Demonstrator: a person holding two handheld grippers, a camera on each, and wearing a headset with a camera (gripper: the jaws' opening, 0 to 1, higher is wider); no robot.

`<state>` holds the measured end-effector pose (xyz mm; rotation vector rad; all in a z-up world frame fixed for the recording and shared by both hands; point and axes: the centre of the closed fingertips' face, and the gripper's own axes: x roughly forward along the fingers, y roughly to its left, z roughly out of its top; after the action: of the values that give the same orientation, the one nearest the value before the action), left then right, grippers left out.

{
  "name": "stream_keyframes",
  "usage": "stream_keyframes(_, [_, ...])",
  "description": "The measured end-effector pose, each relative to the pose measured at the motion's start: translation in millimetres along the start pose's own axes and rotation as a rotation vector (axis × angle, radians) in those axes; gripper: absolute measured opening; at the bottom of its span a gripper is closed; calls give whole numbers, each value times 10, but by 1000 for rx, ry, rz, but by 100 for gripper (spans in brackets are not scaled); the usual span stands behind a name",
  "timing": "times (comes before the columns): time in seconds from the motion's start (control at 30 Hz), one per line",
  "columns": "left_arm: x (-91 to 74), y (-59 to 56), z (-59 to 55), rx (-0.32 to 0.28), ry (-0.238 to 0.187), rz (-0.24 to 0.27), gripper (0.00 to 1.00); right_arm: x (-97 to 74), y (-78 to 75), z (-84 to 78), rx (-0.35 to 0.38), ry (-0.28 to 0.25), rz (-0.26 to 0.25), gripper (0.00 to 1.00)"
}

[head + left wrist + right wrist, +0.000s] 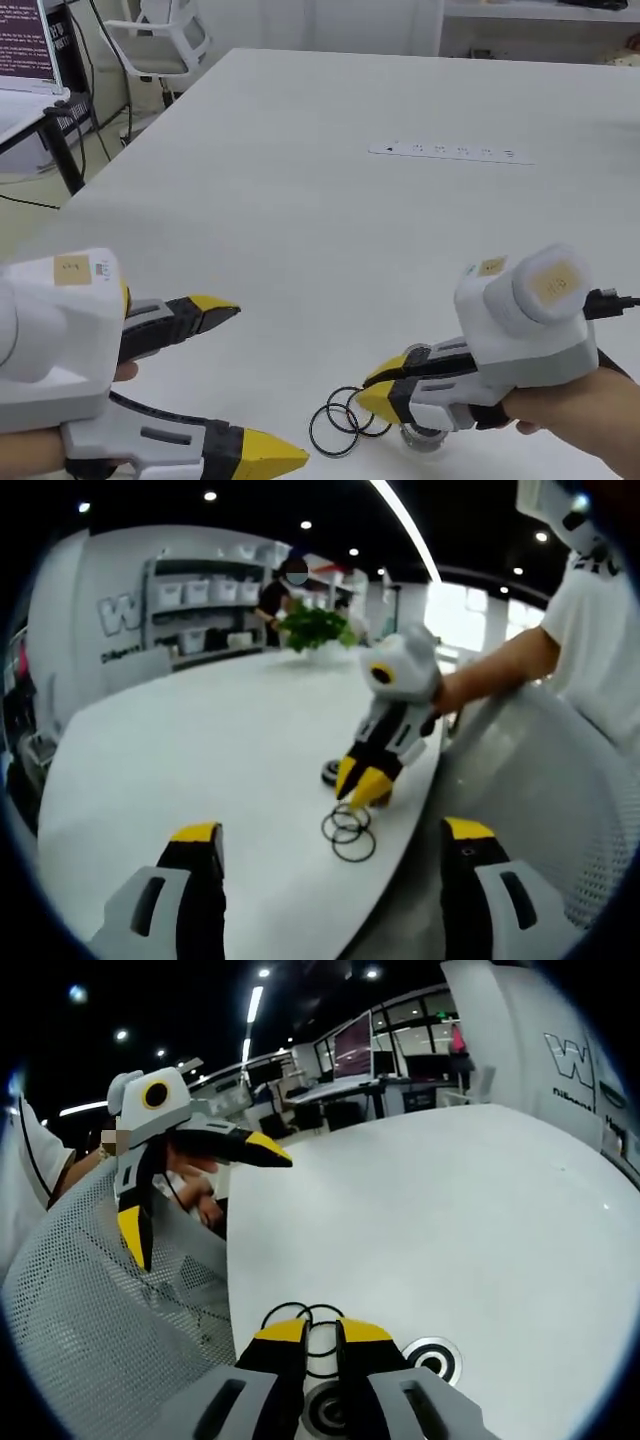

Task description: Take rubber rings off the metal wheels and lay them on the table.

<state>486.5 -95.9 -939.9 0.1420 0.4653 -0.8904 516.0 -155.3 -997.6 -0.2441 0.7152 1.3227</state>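
L gripper (258,383): jaws wide, nothing held, well apart from the work. R gripper (378,392): jaws nearly together, tips just over the rubber rings (338,420). Rings lie overlapped on table (330,200) beside a metal wheel (420,436); can't tell if one is pinched.

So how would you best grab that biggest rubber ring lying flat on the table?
Probably pinch the largest rubber ring on its outer arc, the side away from the other rings and the right gripper. It lies flat and thin on the table, so come down from above, one jaw inside the loop and one outside.
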Motion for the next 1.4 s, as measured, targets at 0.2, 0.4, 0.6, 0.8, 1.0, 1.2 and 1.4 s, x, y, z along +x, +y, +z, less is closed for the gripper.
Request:
stream_keyframes(0.2, [0, -1, -1, 2, 2, 2, 90, -118, -76, 130, -9, -48, -28, 11])
stream_keyframes(0.4, [-2, -5, -9, 15, 12, 0, 90, -277, -214, 278, 2, -112, -75, 12])
stream_keyframes(0.6, [22, -45, -43, 55, 54, -26, 91, -471, -426, 364, 47, -176, -135, 12])
stream_keyframes(0.8, [39, -63, 55, 76, 48, -43, 90, -605, -583, 312, 94, -197, -170, 12])
stream_keyframes(1.0, [56, 40, 242, 115, 38, -41, 87, -627, -637, 32, 161, -147, -138, 12])
stream_keyframes(1.2, [77, 159, 517, 171, 11, -33, 87, -635, -685, -151, 173, -99, -142, 13])
stream_keyframes(1.4, [143, 236, 843, 229, -42, -28, 85, -647, -691, -239, 175, -77, -136, 17])
